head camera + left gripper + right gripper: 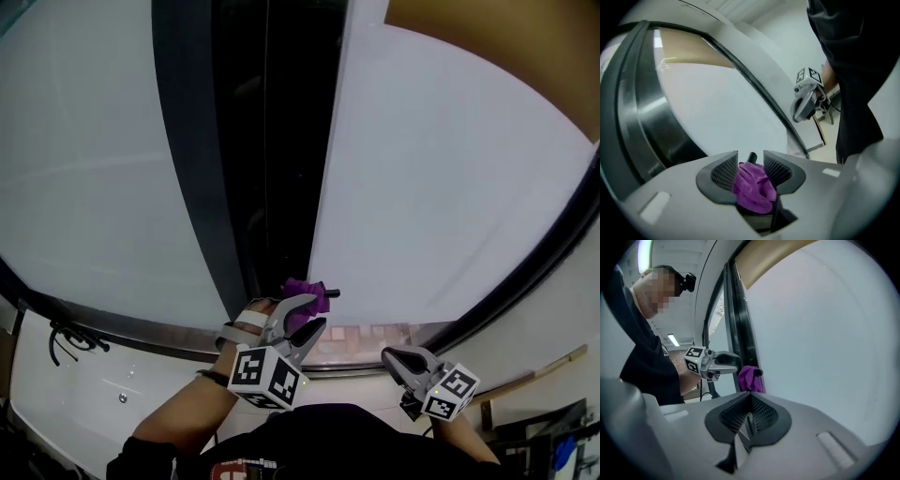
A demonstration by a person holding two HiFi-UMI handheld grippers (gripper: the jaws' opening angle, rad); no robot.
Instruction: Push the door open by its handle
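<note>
Against a white door (450, 187) and its dark frame (197, 187), the left gripper (751, 158) held its jaws partly apart around the handle (752, 187), wrapped in purple cloth (749, 180), at the door's edge. The hold was loose, seemingly for pushing rather than clamping. The right gripper (749, 416), jaws closed on nothing, hung off to the side, apparently unneeded.

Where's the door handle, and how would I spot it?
Find the big white door right of the dark vertical strip. On its edge beside that strip, near the left gripper, a short handle sticks out. It alone is wrapped in purple cloth.
</note>
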